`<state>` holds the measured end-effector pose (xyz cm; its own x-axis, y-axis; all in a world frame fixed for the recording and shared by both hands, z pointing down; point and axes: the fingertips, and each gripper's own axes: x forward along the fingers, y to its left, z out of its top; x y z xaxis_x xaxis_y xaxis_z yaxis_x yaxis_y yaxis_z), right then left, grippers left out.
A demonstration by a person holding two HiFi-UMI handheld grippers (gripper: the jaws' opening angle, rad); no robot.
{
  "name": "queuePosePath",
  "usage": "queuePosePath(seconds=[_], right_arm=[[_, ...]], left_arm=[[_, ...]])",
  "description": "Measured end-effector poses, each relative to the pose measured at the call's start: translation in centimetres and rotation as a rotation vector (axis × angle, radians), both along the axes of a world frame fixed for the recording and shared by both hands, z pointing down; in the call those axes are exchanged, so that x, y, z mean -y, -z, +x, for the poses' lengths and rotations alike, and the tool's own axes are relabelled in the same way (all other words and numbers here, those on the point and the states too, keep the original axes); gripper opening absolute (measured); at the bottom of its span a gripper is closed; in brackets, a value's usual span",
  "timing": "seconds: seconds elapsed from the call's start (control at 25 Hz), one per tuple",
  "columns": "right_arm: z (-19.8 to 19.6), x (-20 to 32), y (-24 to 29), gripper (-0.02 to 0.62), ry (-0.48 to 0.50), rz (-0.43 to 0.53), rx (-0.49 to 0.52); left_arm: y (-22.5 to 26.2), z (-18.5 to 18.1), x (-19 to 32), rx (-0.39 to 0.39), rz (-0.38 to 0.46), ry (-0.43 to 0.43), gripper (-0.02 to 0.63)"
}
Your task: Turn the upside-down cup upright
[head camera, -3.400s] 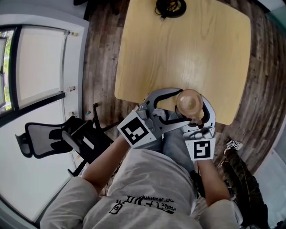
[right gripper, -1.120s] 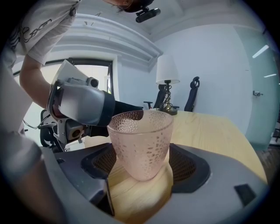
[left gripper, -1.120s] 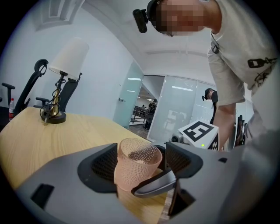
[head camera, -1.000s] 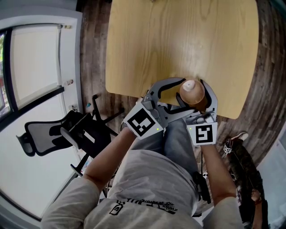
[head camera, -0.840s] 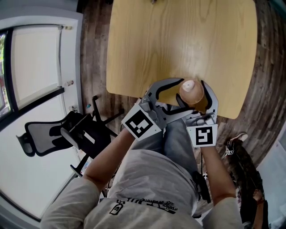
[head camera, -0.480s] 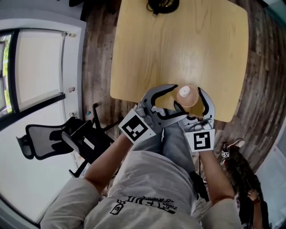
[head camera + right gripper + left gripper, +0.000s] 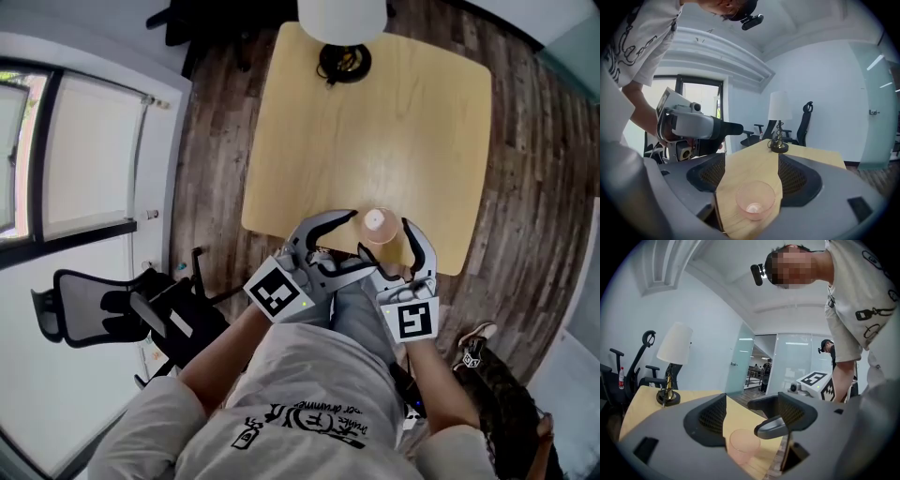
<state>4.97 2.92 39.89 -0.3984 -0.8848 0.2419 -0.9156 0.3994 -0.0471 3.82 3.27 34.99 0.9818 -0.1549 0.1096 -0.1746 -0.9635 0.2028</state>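
Note:
A translucent pink cup (image 7: 377,225) stands mouth up on the wooden table (image 7: 375,131), close to its near edge. My right gripper (image 7: 392,248) is open. Its jaws stand on either side of the cup (image 7: 755,199) with a gap on both sides. My left gripper (image 7: 352,242) is open too and comes in from the left, with the cup (image 7: 743,446) low between its jaws and untouched. The left gripper's body (image 7: 698,126) shows in the right gripper view, and the right gripper's marker cube (image 7: 813,380) in the left gripper view.
A lamp with a white shade (image 7: 342,19) and a dark round base (image 7: 344,61) stands at the table's far edge. A black office chair (image 7: 103,309) sits on the wood floor to the left, near a window (image 7: 56,159). A shoe (image 7: 473,347) lies at the lower right.
The cup sat larger and tilted between the right jaws before; now it stands mouth up on the table with both jaws apart from it. The head view has pulled back.

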Motion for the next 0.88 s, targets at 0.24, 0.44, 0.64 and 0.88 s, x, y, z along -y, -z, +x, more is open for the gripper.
queuePosePath(seconds=[0.24, 0.44, 0.64, 0.88], right_arm=[[0.6, -1.1, 5.0, 0.163, 0.0, -0.023, 0.044], [0.7, -2.7, 9.0, 0.046, -0.025, -0.039, 0.078], [0.8, -3.2, 13.0, 0.031, -0.079, 0.007, 0.127], [0.6, -3.3, 16.3, 0.023, -0.108, 0.024, 0.146]], left_arm=[[5.3, -1.4, 0.4, -0.041, 0.007, 0.076, 0.242], [8.1, -2.6, -0.2, -0.055, -0.004, 0.097, 0.036], [10.5, -3.3, -0.5, -0.066, -0.014, 0.139, 0.011], [13.0, -3.0, -1.0, -0.072, -0.01, 0.148, 0.011]])
